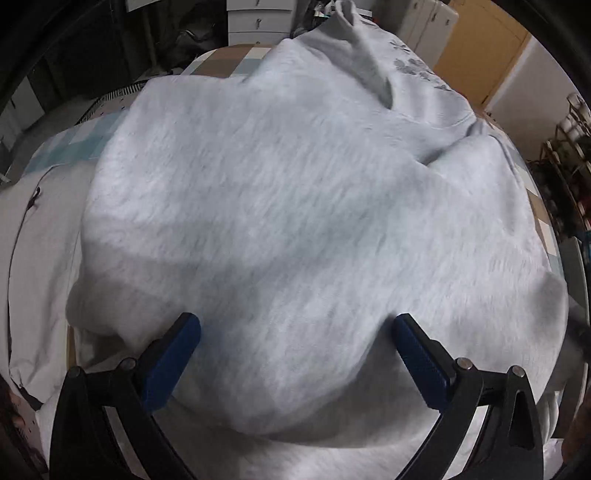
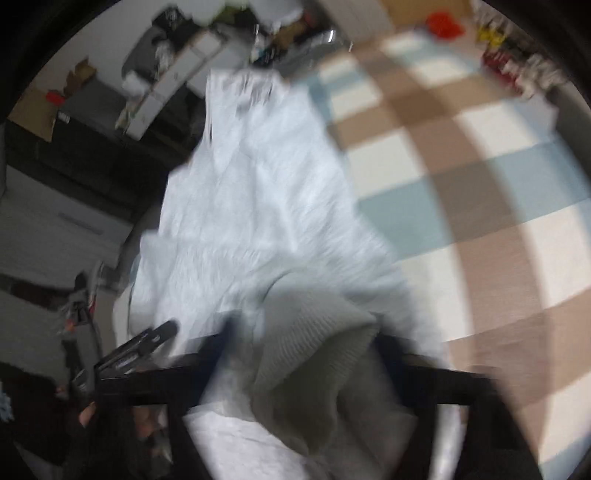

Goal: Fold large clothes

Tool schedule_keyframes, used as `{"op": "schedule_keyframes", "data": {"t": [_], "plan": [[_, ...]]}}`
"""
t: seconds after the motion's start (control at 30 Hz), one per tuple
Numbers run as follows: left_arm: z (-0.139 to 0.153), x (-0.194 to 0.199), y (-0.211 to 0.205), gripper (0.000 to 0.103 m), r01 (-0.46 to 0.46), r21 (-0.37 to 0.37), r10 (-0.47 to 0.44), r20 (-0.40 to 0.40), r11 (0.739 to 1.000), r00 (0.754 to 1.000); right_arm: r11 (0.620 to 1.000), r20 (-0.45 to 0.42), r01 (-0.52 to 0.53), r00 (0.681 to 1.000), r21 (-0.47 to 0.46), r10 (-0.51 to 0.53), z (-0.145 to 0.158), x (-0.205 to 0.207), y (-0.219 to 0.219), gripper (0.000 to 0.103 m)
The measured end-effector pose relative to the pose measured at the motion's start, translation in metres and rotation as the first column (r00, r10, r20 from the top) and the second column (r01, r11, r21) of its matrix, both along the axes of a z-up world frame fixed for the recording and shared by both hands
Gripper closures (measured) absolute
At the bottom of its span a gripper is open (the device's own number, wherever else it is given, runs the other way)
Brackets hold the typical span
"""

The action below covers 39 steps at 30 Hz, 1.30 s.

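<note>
Nearest my left gripper (image 1: 295, 332), the blue-padded fingers (image 1: 173, 362) stand wide apart, pressing down on the pale grey fleecy sweatshirt (image 1: 295, 206) with nothing pinched between them. My right gripper (image 2: 299, 354) is badly blurred; a ribbed grey cuff or hem (image 2: 314, 332) of the same sweatshirt sits between its dark fingers, but I cannot tell whether they clamp it. The sweatshirt is spread in a rumpled heap over the checked brown, blue and white cloth (image 2: 461, 177) covering the surface, a dark flower print (image 1: 410, 66) showing near its far edge. A white garment (image 1: 33, 266) lies beside it on the left. Beyond stand white drawers (image 1: 255, 22) and cluttered shelving (image 1: 569, 147).
</note>
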<state>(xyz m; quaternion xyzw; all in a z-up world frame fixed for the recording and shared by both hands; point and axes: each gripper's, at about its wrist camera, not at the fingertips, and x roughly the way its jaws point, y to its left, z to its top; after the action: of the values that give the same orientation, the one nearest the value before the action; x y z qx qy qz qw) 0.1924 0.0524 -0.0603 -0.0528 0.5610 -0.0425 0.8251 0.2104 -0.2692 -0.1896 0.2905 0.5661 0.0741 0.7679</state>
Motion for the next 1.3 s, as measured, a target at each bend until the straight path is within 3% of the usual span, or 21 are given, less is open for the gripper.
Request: {"op": "schedule_keyframes", "data": {"t": [0.03, 0.1, 0.27, 0.37, 0.47, 0.57, 0.73, 0.87, 1.0, 1.1, 1.2, 1.3], "plan": [[0.001, 0.0, 0.003, 0.002, 0.0, 0.005, 0.0, 0.0, 1.0, 1.0, 1.0, 0.009, -0.014, 1.0, -0.021, 0.015, 0.001, -0.003, 0.007, 0.08], [0.002, 0.0, 0.005, 0.002, 0.007, 0.001, -0.007, -0.008, 1.0, 1.0, 0.998, 0.049, -0.027, 0.998, -0.05, 0.03, 0.01, -0.012, 0.007, 0.096], [0.007, -0.004, 0.012, 0.002, 0.031, 0.019, -0.031, -0.001, 0.999, 1.0, 1.0, 0.147, -0.019, 0.989, -0.024, 0.022, 0.041, -0.04, -0.014, 0.098], [0.007, -0.006, 0.013, 0.002, 0.033, 0.016, -0.033, -0.013, 0.999, 0.999, 1.0, 0.11, -0.009, 0.994, 0.015, 0.008, 0.029, -0.046, -0.021, 0.099], [0.007, -0.007, 0.008, 0.002, 0.044, 0.022, -0.044, -0.022, 0.999, 0.999, 1.0, 0.057, 0.009, 0.998, -0.026, -0.008, 0.005, -0.047, -0.025, 0.098], [0.009, -0.007, 0.001, 0.002, 0.059, 0.026, -0.058, -0.019, 0.998, 0.998, 0.998, 0.051, 0.002, 0.999, -0.066, 0.001, 0.005, -0.041, -0.026, 0.097], [0.03, -0.022, 0.019, 0.002, 0.062, -0.053, -0.06, 0.033, 0.997, 0.998, 0.986, 0.135, 0.071, 0.99, -0.149, -0.051, 0.058, -0.045, -0.024, 0.096], [0.051, -0.017, 0.041, 0.002, 0.045, -0.023, -0.042, 0.091, 0.999, 0.995, 0.94, 0.254, 0.102, 0.967, -0.325, -0.017, 0.106, -0.037, 0.005, 0.096], [0.057, 0.002, 0.065, 0.002, -0.039, -0.057, 0.044, 0.096, 0.998, 0.994, 0.931, 0.321, 0.101, 0.947, -0.351, 0.018, 0.13, -0.029, 0.029, 0.096], [0.053, 0.01, 0.075, 0.002, -0.06, -0.085, 0.067, 0.078, 0.995, 0.995, 0.925, 0.299, 0.075, 0.953, -0.372, 0.043, 0.125, -0.027, 0.037, 0.094], [0.038, 0.014, 0.07, 0.002, -0.045, -0.066, 0.049, 0.06, 0.997, 0.997, 0.923, 0.225, 0.052, 0.974, -0.38, 0.037, 0.097, -0.032, 0.022, 0.093], [0.014, 0.021, 0.071, 0.002, -0.052, -0.06, 0.052, -0.011, 0.997, 0.999, 0.929, 0.105, 0.032, 0.994, -0.369, 0.008, 0.055, -0.046, -0.006, 0.093]]}}
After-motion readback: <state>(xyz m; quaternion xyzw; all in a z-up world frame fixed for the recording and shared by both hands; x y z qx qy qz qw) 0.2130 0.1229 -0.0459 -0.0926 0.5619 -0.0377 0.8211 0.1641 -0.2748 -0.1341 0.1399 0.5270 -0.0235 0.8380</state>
